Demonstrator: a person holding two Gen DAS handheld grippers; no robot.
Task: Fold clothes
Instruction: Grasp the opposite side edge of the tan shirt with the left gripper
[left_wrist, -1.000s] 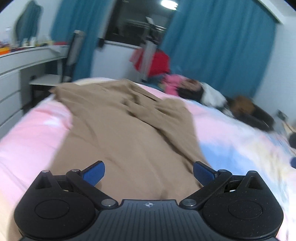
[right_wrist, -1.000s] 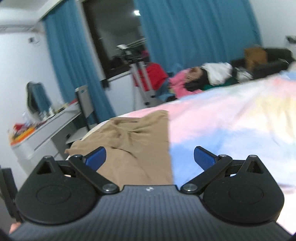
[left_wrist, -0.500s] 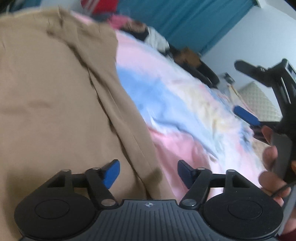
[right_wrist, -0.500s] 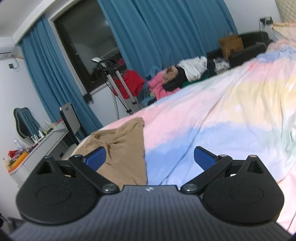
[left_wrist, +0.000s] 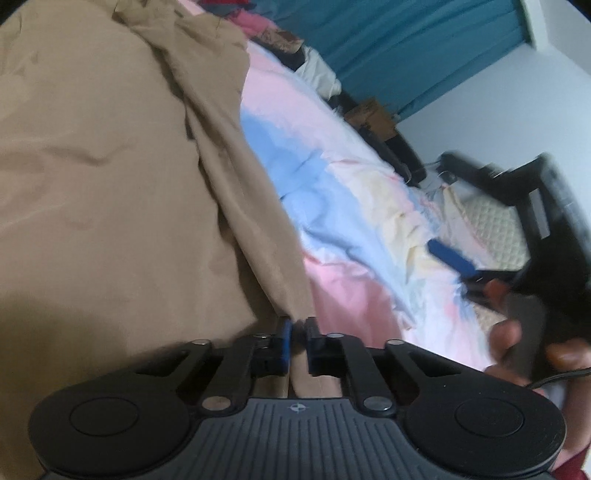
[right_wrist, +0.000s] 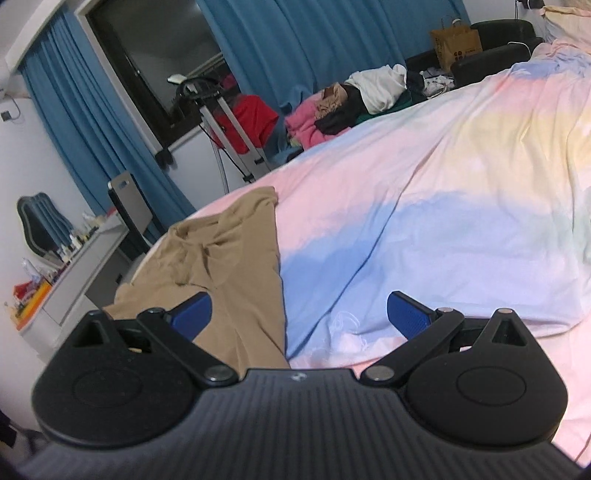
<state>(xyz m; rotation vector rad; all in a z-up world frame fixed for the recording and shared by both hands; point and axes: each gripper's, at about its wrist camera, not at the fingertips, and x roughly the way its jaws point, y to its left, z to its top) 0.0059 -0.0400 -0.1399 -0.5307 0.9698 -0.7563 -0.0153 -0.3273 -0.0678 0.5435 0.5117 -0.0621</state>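
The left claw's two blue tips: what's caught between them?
In the left wrist view, the left claw pinches the tan garment's edge.

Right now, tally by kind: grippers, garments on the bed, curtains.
Grippers: 2, left shut on the tan garment, right open.
Garments spread on the bed: 1, the tan one.
Curtains in the right wrist view: 2, one left of the window and one right of it.
Total: 5.
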